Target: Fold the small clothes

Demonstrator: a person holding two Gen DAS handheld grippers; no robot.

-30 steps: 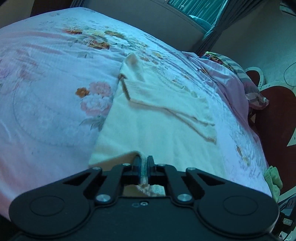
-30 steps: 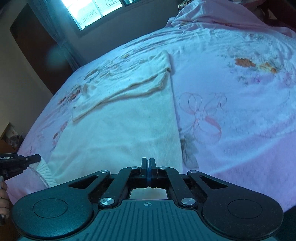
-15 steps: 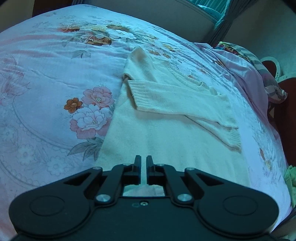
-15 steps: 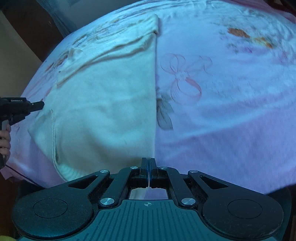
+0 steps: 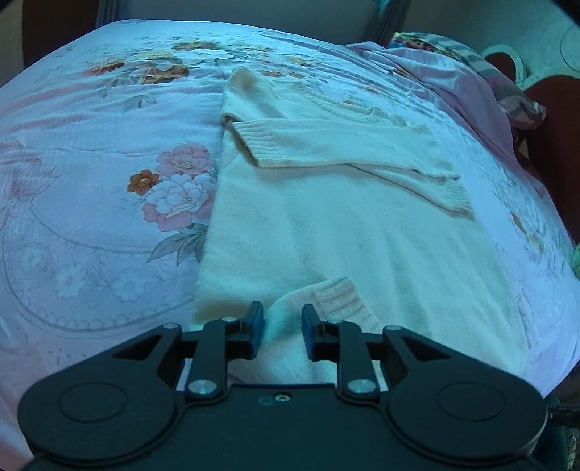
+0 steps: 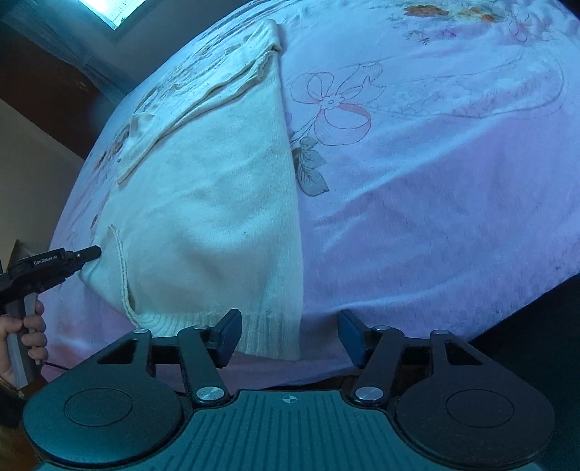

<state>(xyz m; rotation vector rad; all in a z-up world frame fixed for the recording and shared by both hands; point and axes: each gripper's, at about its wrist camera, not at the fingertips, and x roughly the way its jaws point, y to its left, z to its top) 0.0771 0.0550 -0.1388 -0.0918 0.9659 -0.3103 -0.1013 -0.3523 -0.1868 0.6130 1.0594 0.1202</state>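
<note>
A cream knit sweater (image 5: 344,232) lies flat on the floral bedspread (image 5: 90,188), both sleeves folded across its chest. My left gripper (image 5: 278,328) is open, its jaws on either side of the turned-up hem corner (image 5: 326,297). In the right wrist view the sweater (image 6: 217,203) runs away from me. My right gripper (image 6: 288,338) is wide open, the ribbed hem's right corner (image 6: 275,333) lying between its jaws. The left gripper also shows in the right wrist view (image 6: 88,253), at the sweater's left hem corner.
A crumpled pink cloth (image 5: 453,79) and patterned pillow (image 5: 514,101) lie at the bed's far right. The bed's front edge (image 6: 471,319) drops off below my right gripper. A window (image 6: 105,11) is at the far left.
Both grippers have opened and let go of the sweater's hem. The sweater's bottom now lies on the bed, with the left hem corner folded up.
</note>
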